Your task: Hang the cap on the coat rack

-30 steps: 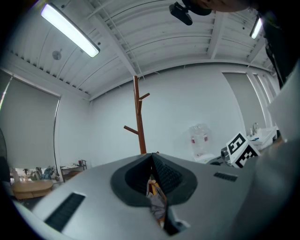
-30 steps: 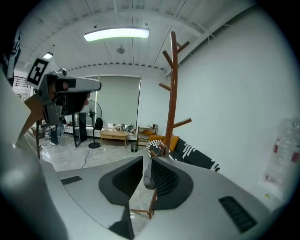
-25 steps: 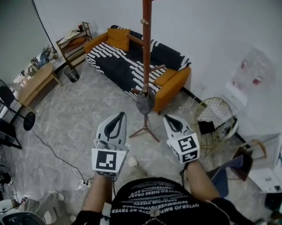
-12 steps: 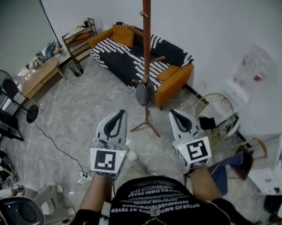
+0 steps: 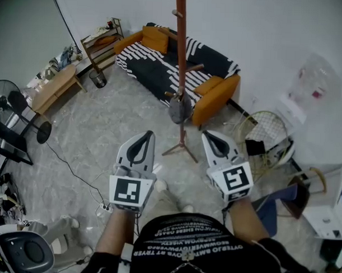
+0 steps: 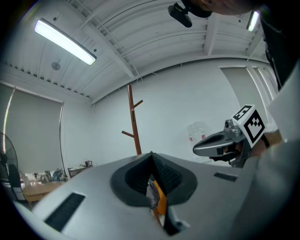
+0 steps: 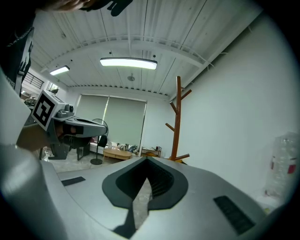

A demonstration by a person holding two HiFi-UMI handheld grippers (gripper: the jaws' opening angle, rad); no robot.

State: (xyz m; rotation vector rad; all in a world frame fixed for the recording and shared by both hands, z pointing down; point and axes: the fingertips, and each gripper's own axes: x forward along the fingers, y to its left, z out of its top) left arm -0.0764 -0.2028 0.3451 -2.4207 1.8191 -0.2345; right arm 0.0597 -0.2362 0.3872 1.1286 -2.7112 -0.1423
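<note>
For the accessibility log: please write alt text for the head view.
A grey cap hangs low on a wooden coat rack, seen from above. Before it a person holds the left tongs and right tongs, both shut and empty; an orange sofa stands behind.

Coat rack [image 5: 181, 61]: tall red-brown wood pole w/ short angled pegs, upright on splayed feet on the floor [image 5: 104, 136], mid-scene, just nearer than the sofa [image 5: 156, 71] at the far wall. Cap [image 5: 180, 111]: grey, hangs limp low on the pole by a lower peg, above the feet.
</note>
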